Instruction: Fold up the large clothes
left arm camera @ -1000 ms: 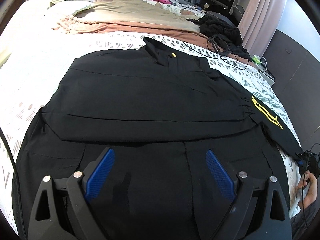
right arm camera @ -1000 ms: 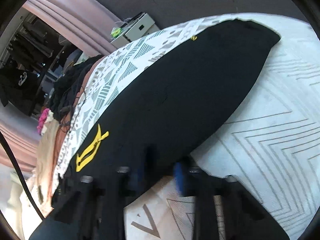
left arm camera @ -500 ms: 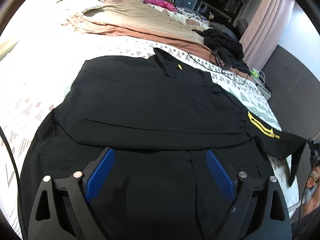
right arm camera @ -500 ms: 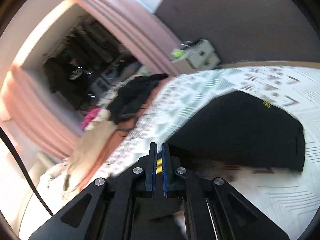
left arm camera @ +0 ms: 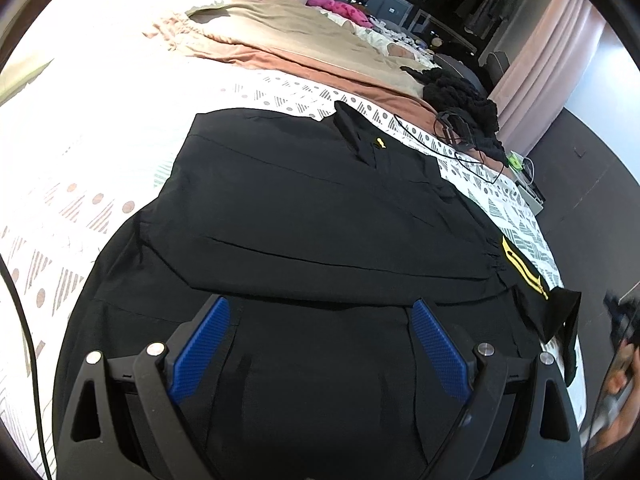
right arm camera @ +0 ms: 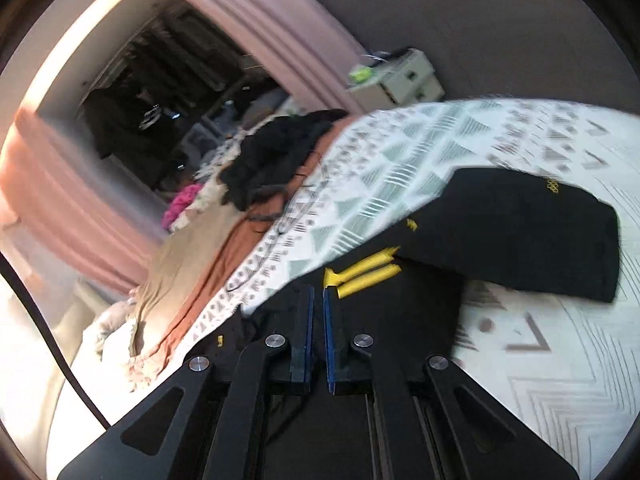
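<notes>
A large black garment (left arm camera: 320,208) lies spread flat on the patterned bed sheet (left arm camera: 60,220). My left gripper (left arm camera: 320,306) hovers open above its near part, blue pads (left arm camera: 200,344) wide apart with nothing between them. The sleeve with yellow stripes (left arm camera: 524,276) at the right is raised off the sheet, its end hanging. In the right wrist view my right gripper (right arm camera: 316,290) is shut on black fabric of that sleeve (right arm camera: 368,272), the yellow stripes just beyond its tips. The garment's body (right arm camera: 520,232) lies further on. A hand (left arm camera: 616,380) shows blurred at the right edge.
Beige and brown clothes (left arm camera: 300,40) are piled across the far side of the bed, with a black knit heap (left arm camera: 460,96) and a thin black cable (left arm camera: 460,152) beside them. A small white cabinet (right arm camera: 400,80) stands by the pink curtain (right arm camera: 280,40).
My right gripper closed on the striped sleeve end and rose with it, so the sleeve lifted off the sheet. The left gripper drifted a little over the garment, staying open.
</notes>
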Demonstrator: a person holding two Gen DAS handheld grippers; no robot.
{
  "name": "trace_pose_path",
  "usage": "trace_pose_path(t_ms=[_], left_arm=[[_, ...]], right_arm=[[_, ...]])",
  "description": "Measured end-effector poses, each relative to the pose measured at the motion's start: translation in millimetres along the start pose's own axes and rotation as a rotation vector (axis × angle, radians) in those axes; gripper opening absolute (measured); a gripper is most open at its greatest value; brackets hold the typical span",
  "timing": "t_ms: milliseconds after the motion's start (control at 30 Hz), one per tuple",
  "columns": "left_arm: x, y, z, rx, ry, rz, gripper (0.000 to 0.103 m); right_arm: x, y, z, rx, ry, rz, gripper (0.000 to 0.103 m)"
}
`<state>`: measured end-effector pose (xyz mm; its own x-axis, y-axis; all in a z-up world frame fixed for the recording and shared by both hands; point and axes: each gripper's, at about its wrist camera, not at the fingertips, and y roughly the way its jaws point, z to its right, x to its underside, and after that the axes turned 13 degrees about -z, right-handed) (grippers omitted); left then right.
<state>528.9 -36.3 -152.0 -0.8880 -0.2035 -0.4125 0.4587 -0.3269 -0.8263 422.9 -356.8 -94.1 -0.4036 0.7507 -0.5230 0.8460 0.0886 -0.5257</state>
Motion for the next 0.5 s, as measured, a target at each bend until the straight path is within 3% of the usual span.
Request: trace_pose_path(t_ms=[200,500], left_arm=[[1.4,-1.6,3.7,0.004,-0.025,0.024,0.095],[5.3,5.1,25.7,-0.03,0.04,0.027,0.096]], right_arm=[[12.8,-12.9,37.5,0.02,0.17,-0.008,0.003],[24.5,-27.2,43.7,-0.015,0.289,0.005,0.004]])
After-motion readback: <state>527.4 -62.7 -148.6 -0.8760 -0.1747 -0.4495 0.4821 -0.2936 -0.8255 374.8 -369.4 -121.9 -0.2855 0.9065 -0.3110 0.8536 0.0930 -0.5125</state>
